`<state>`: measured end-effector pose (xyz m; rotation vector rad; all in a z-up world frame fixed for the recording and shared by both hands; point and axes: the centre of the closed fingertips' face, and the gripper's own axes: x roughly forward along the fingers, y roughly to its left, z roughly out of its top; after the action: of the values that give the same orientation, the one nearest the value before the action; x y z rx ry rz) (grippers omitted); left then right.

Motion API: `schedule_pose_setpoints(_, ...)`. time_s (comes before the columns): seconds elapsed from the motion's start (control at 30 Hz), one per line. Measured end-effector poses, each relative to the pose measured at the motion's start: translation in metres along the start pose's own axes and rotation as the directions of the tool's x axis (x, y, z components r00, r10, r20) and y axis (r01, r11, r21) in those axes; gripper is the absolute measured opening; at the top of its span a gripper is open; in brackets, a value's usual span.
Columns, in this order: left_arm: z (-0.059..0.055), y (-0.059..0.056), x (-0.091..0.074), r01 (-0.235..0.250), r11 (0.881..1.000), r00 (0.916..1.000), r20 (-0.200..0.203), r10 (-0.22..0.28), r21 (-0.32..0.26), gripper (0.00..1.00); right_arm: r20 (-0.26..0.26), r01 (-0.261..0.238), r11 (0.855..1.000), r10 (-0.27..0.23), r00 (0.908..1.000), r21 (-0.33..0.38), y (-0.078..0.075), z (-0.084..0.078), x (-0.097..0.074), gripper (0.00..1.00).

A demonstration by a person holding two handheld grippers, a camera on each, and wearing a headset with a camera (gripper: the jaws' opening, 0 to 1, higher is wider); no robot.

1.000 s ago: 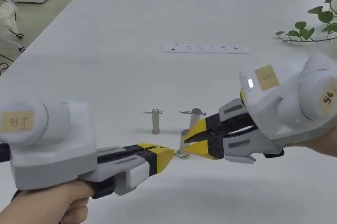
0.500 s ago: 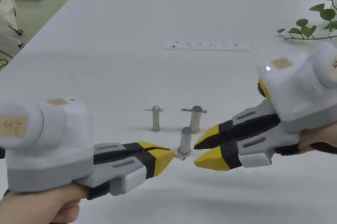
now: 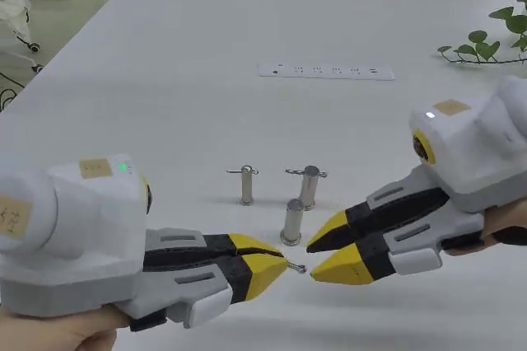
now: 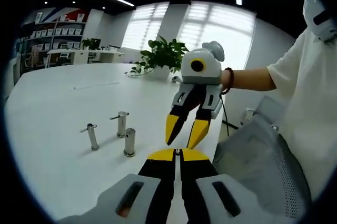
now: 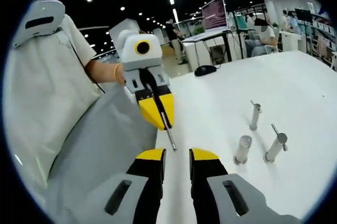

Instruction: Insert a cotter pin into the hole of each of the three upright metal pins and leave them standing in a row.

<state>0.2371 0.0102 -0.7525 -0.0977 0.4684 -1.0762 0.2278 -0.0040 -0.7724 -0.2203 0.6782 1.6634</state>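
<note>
Three upright metal pins stand on the white table. The left pin (image 3: 247, 185) and the back right pin (image 3: 310, 187) each carry a cotter pin through the top. The front pin (image 3: 292, 222) has none. My left gripper (image 3: 265, 267) is shut on a loose cotter pin (image 3: 296, 267), whose thin shaft sticks out of the yellow tips just below the front pin. In the right gripper view that cotter pin (image 5: 169, 135) points at my right gripper (image 5: 177, 154), which is open. The right gripper (image 3: 319, 259) faces the left one, a small gap apart.
A white power strip (image 3: 325, 72) lies farther back on the table (image 3: 165, 79). A leafy plant sprig (image 3: 486, 44) reaches in at the far right edge. A person's white sleeve and chair show in the left gripper view (image 4: 295, 92).
The right gripper has opened and drawn back to the right. The left gripper, still shut on the cotter pin, has pulled away from the front pin toward me.
</note>
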Motion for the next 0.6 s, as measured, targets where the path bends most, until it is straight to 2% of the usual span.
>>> schedule_pose_setpoints(0.07,0.000,-0.003,0.000,0.012,1.000,0.9999,0.002,-0.012,0.006,0.00,-0.002,-0.026,1.000,0.026,0.9997,0.000,0.004,-0.001,0.001,0.19)
schedule_pose_setpoints(0.27,0.001,-0.012,-0.001,0.047,0.998,0.9989,0.004,-0.047,0.048,0.00,-0.002,-0.061,0.998,0.061,0.9981,-0.002,0.011,-0.002,0.003,0.17)
schedule_pose_setpoints(0.6,0.003,-0.023,0.000,0.080,0.995,0.9965,0.016,-0.082,0.065,0.00,0.007,-0.115,0.993,0.115,0.9934,0.015,0.021,-0.004,0.007,0.13)
